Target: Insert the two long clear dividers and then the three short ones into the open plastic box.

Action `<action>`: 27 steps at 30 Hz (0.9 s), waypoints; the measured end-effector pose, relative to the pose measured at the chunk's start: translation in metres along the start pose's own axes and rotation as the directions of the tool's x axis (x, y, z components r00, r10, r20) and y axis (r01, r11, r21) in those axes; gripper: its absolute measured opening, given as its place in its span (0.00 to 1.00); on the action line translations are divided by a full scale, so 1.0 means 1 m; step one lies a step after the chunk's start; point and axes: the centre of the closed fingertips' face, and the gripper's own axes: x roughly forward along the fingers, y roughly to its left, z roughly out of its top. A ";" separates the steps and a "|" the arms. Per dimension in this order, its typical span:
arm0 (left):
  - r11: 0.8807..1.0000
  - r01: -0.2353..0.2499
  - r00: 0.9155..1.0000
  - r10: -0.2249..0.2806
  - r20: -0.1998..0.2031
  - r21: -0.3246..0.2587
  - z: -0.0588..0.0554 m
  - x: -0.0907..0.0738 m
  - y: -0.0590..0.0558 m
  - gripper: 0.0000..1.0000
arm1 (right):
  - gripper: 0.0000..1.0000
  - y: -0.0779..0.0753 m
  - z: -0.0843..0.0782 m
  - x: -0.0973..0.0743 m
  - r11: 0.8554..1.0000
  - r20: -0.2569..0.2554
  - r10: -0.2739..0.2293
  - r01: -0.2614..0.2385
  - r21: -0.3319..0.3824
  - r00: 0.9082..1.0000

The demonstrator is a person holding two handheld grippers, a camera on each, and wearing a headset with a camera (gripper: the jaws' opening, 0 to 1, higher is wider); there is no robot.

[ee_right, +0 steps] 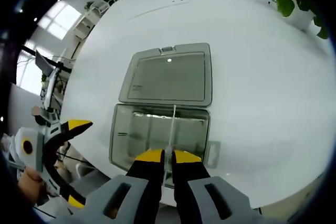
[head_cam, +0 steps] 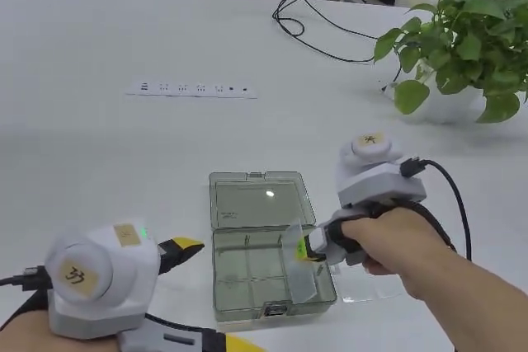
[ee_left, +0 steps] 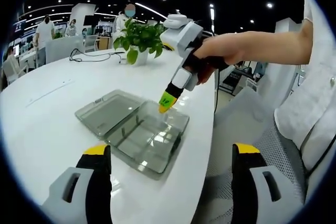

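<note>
- left gripper: jaws wide apart, holding nothing. It hovers low on the near-left side of the box, apart from it. Probably parked there so it can steady the box without blocking the insert.
- box: sits open on the table, with its lid folded flat on the far side so the tray is clear from above. Partition lines already show inside, but I can't count them.
- divider: clear sheet, pinched at its top edge. It hangs tilted over the right part of the tray with its lower edge down near or in the box; can't tell if it's in a slot. It reads edge-on in the right gripper view, running front to back across the tray.
- right gripper: jaws narrow, clamped on the divider. It's above the box's near-right corner, angled down and in. The top-edge grip leaves the lower edge free to find the wall slots.
- loose clear piece: lies flat on the table just right of the box, likely another divider staged within reach.
- judgement: insertion is in progress. The next move needs the sheet squared to upright before it's pushed down, or it may jam or flex.
</note>
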 end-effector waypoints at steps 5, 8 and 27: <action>1.000 -0.009 1.000 0.009 -0.012 0.005 -0.004 -0.002 0.006 0.99 | 0.08 0.005 0.001 0.003 0.999 0.005 -0.003 0.003 -0.044 1.000; 1.000 -0.014 1.000 0.014 -0.011 0.000 -0.004 -0.004 0.009 0.99 | 0.08 0.006 0.001 0.005 0.998 0.003 0.002 -0.002 -0.065 1.000; 0.999 -0.028 1.000 0.028 -0.009 -0.020 -0.003 -0.004 0.011 0.98 | 0.10 0.003 -0.004 0.024 0.995 0.007 0.046 -0.045 -0.088 0.999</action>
